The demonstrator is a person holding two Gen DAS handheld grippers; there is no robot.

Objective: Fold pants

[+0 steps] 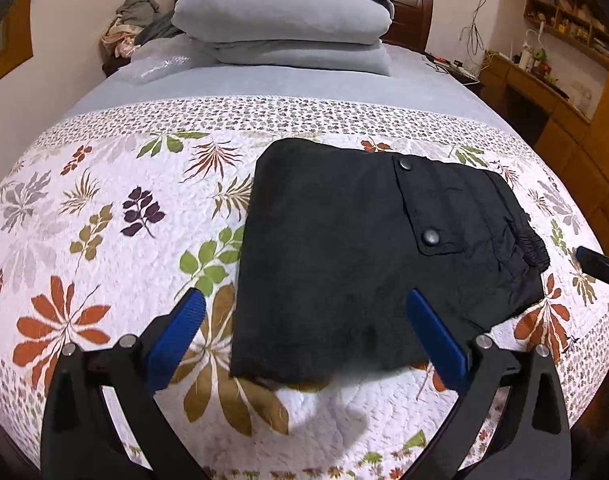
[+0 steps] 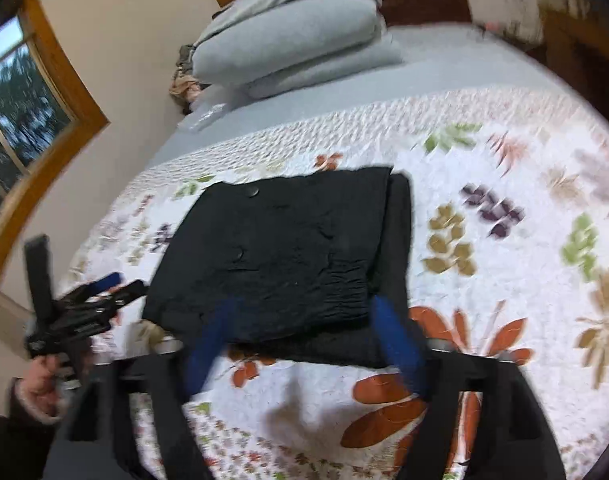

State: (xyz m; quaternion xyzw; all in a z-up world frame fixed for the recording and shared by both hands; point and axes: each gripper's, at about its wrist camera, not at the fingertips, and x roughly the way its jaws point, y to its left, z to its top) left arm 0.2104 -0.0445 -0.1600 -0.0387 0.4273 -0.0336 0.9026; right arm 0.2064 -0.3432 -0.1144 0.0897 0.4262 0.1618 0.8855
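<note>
Nearby, stacked grey bedding (image 1: 280, 16) lies beyond folded pants (image 1: 368, 248)

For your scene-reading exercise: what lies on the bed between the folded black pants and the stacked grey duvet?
Nothing: only bare floral quilt and grey sheet separate the pants from the duvet, clearest in the left wrist view.

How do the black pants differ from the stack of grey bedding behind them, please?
The black pants lie flat and thin on the floral quilt; the grey bedding is piled thick and puffy on the plain grey sheet. The pants show two snap buttons; the bedding is plain. Both are folded.
</note>
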